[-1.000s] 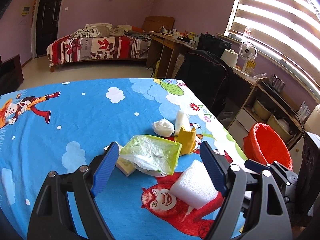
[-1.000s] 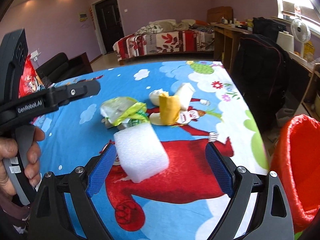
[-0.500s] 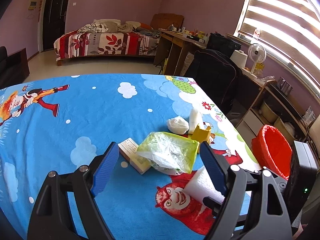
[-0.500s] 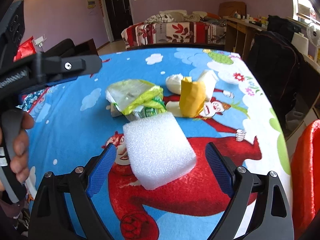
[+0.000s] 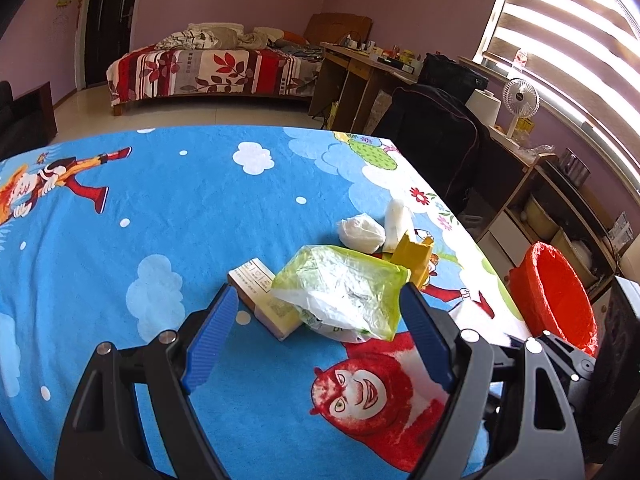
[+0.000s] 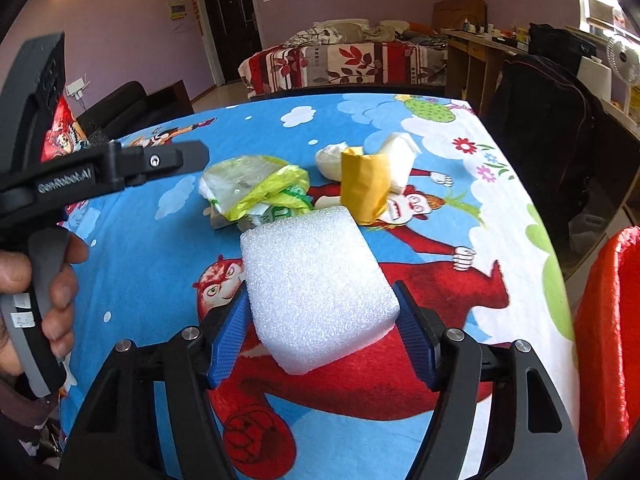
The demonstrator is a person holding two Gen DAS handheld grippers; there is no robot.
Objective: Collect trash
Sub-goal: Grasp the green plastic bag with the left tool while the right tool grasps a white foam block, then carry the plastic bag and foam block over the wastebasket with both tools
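A white foam block (image 6: 316,284) sits between the blue pads of my right gripper (image 6: 320,320), which has closed in on its sides. Behind it lie a yellow-green plastic bag (image 6: 256,184), a yellow paper piece (image 6: 364,188) and white crumpled paper (image 6: 332,158). My left gripper (image 5: 316,340) is open and empty, just short of the plastic bag (image 5: 344,292) and a small cardboard box (image 5: 264,300). The bin with the red bag (image 5: 560,296) stands off the table's right edge.
The table wears a blue cartoon cloth (image 5: 160,208). A black chair (image 5: 436,148), a desk and shelves stand to the right. A bed (image 5: 208,68) is at the back. The left gripper's body and the hand holding it fill the left of the right wrist view (image 6: 48,208).
My right gripper moved forward over the foam block and its jaws narrowed onto it. My left gripper drew back and to the left, so the foam block left its view.
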